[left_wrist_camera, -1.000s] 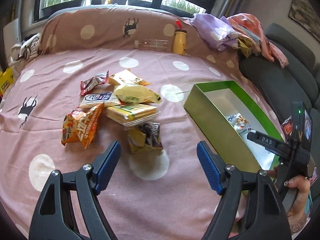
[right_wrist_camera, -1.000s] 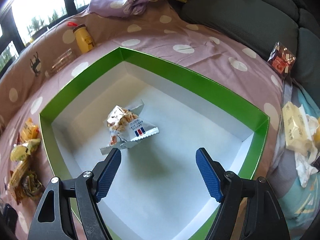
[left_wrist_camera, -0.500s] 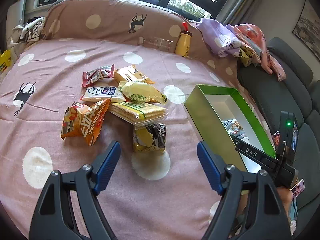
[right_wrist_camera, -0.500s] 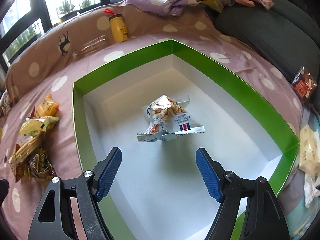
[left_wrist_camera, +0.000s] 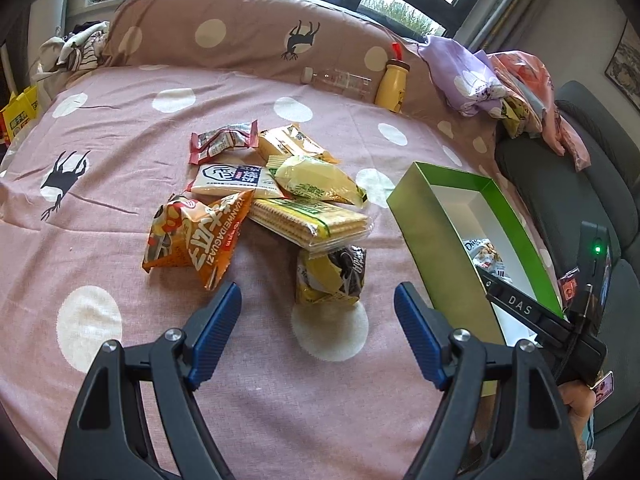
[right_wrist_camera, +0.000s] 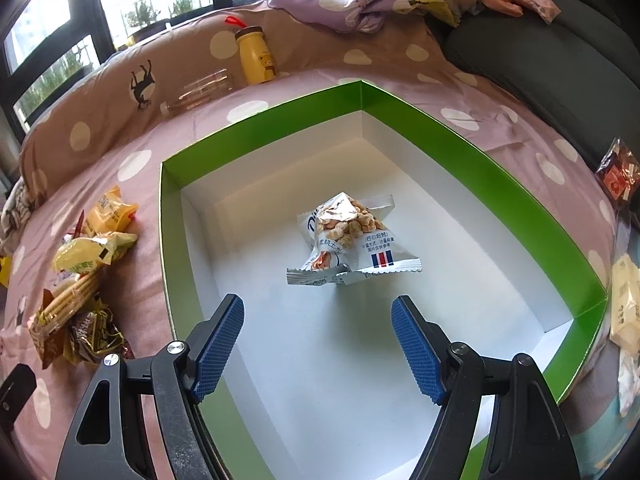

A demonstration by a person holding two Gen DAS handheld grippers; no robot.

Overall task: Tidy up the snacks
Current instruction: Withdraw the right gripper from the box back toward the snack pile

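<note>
A pile of snack packets lies on the pink dotted cloth: an orange bag [left_wrist_camera: 196, 240], a cracker pack [left_wrist_camera: 308, 224], a yellow-black packet [left_wrist_camera: 330, 276], a yellow-green bag [left_wrist_camera: 316, 180] and others. My left gripper [left_wrist_camera: 318, 312] is open and empty, just short of the yellow-black packet. A green box [right_wrist_camera: 440, 120] with a white inside holds one silver snack bag [right_wrist_camera: 352, 240]. My right gripper [right_wrist_camera: 318, 336] is open and empty above the box, just short of that bag. The box [left_wrist_camera: 432, 248] also shows right of the pile.
A yellow bottle [left_wrist_camera: 392, 84] and a clear bottle [left_wrist_camera: 340, 80] lie at the back of the bed. Crumpled clothes [left_wrist_camera: 500, 80] lie on the grey sofa [left_wrist_camera: 580, 200] to the right. More packets [right_wrist_camera: 618, 172] lie right of the box.
The left gripper has drawn back and lifted a little, so the snack pile sits farther ahead. The right gripper has swung right over the box. Both stay open.
</note>
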